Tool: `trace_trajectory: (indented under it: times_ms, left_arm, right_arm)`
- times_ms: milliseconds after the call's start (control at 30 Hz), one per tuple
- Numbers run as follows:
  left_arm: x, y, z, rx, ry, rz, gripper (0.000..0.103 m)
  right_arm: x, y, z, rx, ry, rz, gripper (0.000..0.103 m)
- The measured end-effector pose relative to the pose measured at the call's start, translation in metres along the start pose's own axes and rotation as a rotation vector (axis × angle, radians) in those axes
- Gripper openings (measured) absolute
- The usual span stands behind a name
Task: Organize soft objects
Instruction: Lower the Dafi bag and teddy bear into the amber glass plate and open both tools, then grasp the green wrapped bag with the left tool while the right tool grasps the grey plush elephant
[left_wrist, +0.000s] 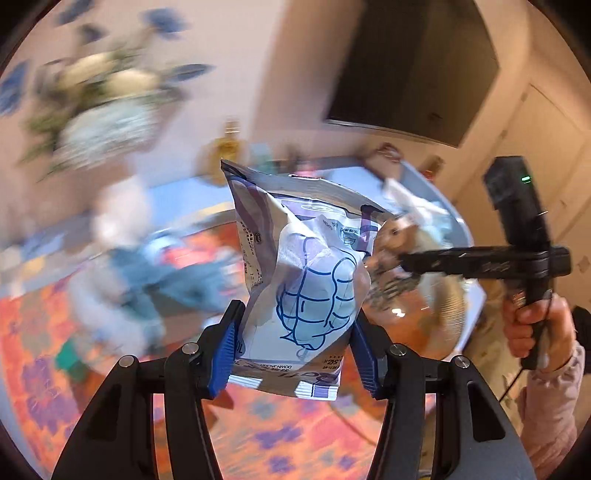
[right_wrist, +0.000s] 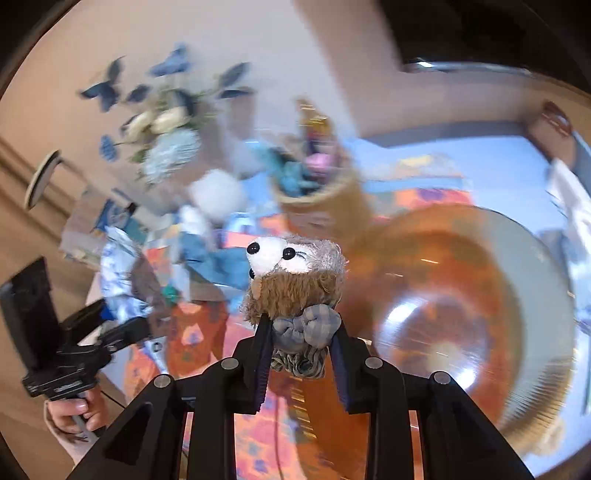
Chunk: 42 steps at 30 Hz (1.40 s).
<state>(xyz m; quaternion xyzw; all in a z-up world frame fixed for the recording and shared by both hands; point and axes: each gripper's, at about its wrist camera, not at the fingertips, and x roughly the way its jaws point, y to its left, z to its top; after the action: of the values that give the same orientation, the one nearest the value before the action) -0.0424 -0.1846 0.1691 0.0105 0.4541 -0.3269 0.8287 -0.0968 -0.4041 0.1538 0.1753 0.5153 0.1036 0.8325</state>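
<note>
Gripping a crinkly plastic packet (left_wrist: 299, 280), left tool (left_wrist: 293, 349); right tool (right_wrist: 301, 354) clenches a fuzzy plush toy (right_wrist: 295, 280).

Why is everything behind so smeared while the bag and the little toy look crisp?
Left wrist view: the plastic package in the left gripper is sharp, the table and flowers behind streak with motion blur. Right wrist view: the plush toy in the right gripper is sharp; the clear bowl shows glare.

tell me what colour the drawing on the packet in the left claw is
Blue outline on white, on the packet; clearest in the left wrist view.
</note>
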Motion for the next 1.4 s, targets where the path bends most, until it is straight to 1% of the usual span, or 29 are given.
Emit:
trace_trajectory:
  times_ms: [100,167,333,367,400,433,467,500,533,567,667,733,833,933,1033,1133,1233,1333,1400]
  left_arm:
    - [0.032,-0.032,0.012,0.039,0.033,-0.047,0.052]
    - [0.059,-0.051,0.017,0.051,0.067,-0.096,0.052]
    - [0.113,-0.081,0.014,0.099,0.142,-0.107,0.052]
    - [0.121,-0.084,0.013,0.101,0.155,-0.115,0.054]
    - [0.128,-0.087,0.013,0.104,0.169,-0.117,0.062]
    - [0.134,-0.089,0.012,0.105,0.181,-0.109,0.070]
    - [0.137,-0.090,0.012,0.104,0.188,-0.089,0.088]
    - [0.138,-0.091,0.011,0.107,0.186,-0.067,0.094]
    - [0.137,-0.092,0.011,0.114,0.177,-0.054,0.094]
    - [0.135,-0.093,0.011,0.122,0.171,-0.048,0.094]
    - [0.127,-0.089,0.015,0.119,0.162,-0.046,0.094]
    - [0.115,-0.085,0.015,0.122,0.140,-0.024,0.094]
    - [0.109,-0.082,0.017,0.124,0.124,-0.001,0.094]
    - [0.096,-0.072,0.017,0.112,0.106,0.009,0.094]
    - [0.080,-0.054,0.017,0.101,0.079,0.053,0.094]
    - [0.057,-0.026,0.014,0.073,0.047,0.098,0.094]
    - [0.032,0.012,0.009,0.026,0.020,0.146,0.094]
    - [0.003,0.055,0.000,-0.017,-0.009,0.230,0.094]
    - [-0.015,0.087,-0.007,-0.054,-0.022,0.276,0.094]
  right_arm:
    - [-0.006,-0.030,-0.003,0.042,0.013,-0.048,0.029]
    - [-0.008,-0.047,-0.006,0.066,0.020,-0.064,0.029]
    - [-0.007,-0.078,-0.011,0.111,0.044,-0.127,0.029]
    - [-0.007,-0.079,-0.011,0.117,0.045,-0.134,0.030]
    - [-0.006,-0.084,-0.010,0.122,0.049,-0.147,0.033]
    - [-0.006,-0.086,-0.010,0.123,0.054,-0.164,0.050]
    - [-0.006,-0.088,-0.010,0.117,0.057,-0.183,0.071]
    - [-0.008,-0.089,-0.010,0.106,0.051,-0.208,0.078]
    - [-0.010,-0.090,-0.010,0.099,0.041,-0.231,0.082]
    - [-0.011,-0.090,-0.010,0.097,0.034,-0.250,0.082]
    - [-0.017,-0.091,-0.010,0.120,0.018,-0.230,0.082]
    - [-0.019,-0.085,-0.009,0.120,0.013,-0.231,0.082]
    - [-0.020,-0.069,-0.008,0.100,0.003,-0.234,0.082]
    - [-0.020,-0.049,-0.006,0.082,-0.007,-0.232,0.082]
    - [-0.021,-0.024,-0.001,0.056,-0.027,-0.230,0.082]
    - [-0.019,0.009,0.007,0.027,-0.050,-0.194,0.082]
    - [-0.012,0.046,0.014,-0.019,-0.074,-0.156,0.082]
    - [0.003,0.088,0.020,-0.073,-0.079,-0.106,0.082]
    - [0.020,0.119,0.022,-0.120,-0.068,-0.078,0.082]
